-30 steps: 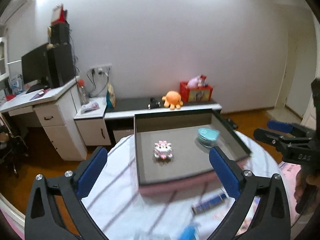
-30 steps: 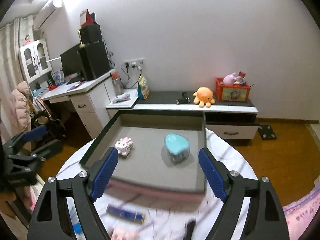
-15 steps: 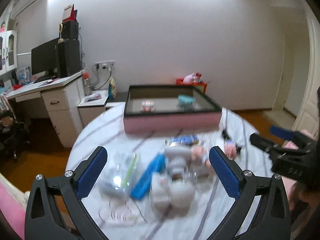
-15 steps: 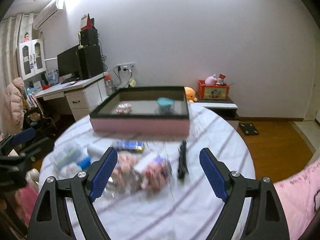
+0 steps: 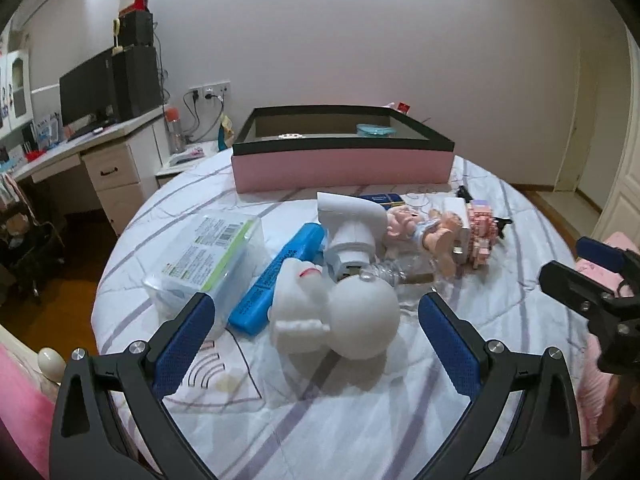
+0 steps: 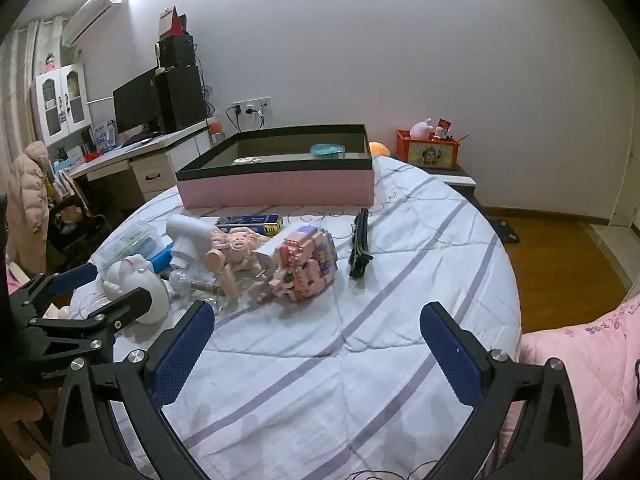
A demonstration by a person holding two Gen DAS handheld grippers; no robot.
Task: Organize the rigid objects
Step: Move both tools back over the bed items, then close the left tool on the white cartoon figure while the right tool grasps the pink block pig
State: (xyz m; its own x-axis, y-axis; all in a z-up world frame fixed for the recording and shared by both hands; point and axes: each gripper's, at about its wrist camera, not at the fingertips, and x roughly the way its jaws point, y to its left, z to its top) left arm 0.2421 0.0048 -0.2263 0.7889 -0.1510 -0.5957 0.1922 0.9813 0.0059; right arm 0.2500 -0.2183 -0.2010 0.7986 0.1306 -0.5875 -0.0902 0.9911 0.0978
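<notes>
A pink box [image 5: 340, 166] with a black rim stands at the table's far side, with a teal item [image 5: 376, 130] and a small white toy [image 5: 291, 136] inside. Before it lie a white round-headed figure [image 5: 352, 316], a blue case [image 5: 276, 276], a white device [image 5: 352, 220], a doll [image 6: 234, 250], a pink block toy [image 6: 304, 266] and a black clip [image 6: 359, 248]. My left gripper [image 5: 316, 304] is open; the white figure lies just ahead between its fingers, untouched. My right gripper [image 6: 316, 312] hangs over bare cloth, its jaws opening with nothing between them.
A clear plastic box [image 5: 204, 256] with a green label lies at the left of the heap, and a dark blue tin [image 6: 250, 222] near the pink box. The round table [image 6: 400, 320] has a striped cloth. A pink quilt [image 6: 580, 360] lies at the right, a desk [image 5: 100, 148] stands at the left.
Both grippers have drawn back from above the pink box and sunk low over the near side of the table. The heap of objects has come into view. The right jaws stand wider.
</notes>
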